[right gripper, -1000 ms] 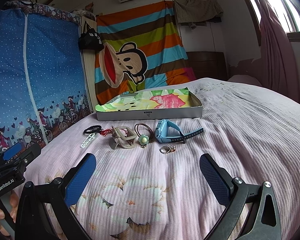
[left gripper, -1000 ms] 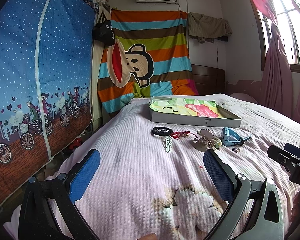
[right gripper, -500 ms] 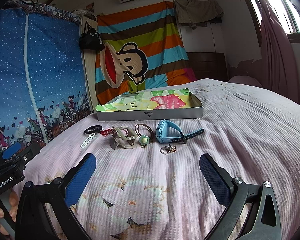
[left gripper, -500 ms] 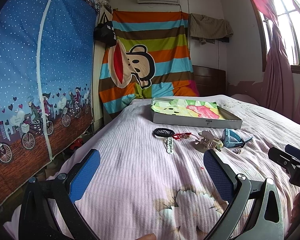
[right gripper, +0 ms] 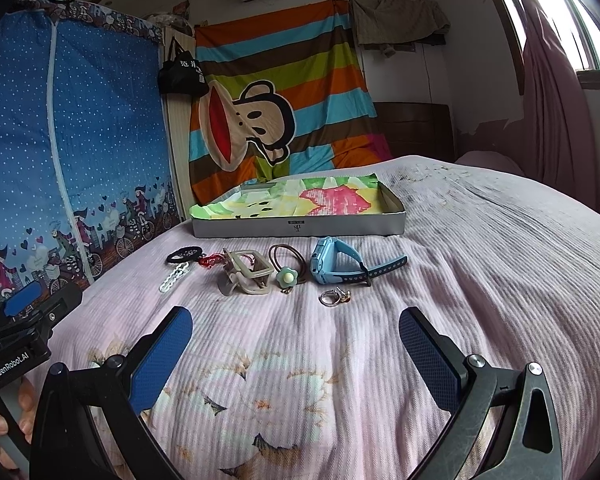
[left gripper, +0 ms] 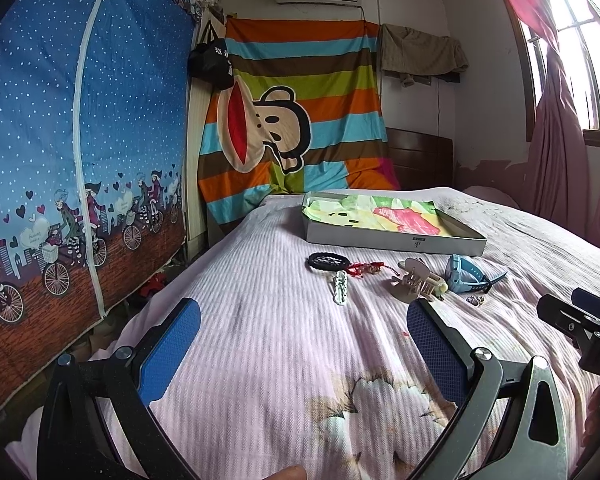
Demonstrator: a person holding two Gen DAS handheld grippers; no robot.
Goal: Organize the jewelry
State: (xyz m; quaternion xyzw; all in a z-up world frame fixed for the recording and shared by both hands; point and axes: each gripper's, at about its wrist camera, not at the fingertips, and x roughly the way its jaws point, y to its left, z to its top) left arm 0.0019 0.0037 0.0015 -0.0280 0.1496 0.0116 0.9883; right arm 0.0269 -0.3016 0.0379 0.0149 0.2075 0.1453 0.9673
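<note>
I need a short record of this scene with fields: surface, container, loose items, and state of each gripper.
surface: pink ribbed bedspread
container: shallow grey cardboard box, lined with colourful paper, no jewelry inside
loose items: blue child's smartwatch, beige plastic hair claw, brown hair tie with green flower, silver rings, white plastic chain clip
left gripper: open, holding nothing
right gripper: open, holding nothing

Both wrist cams sit low over the bed, facing fwd toward the striped wall hanging. L cam looks from the left side, R cam from further right; both share the tray & jewelry row, mid-distance.
</note>
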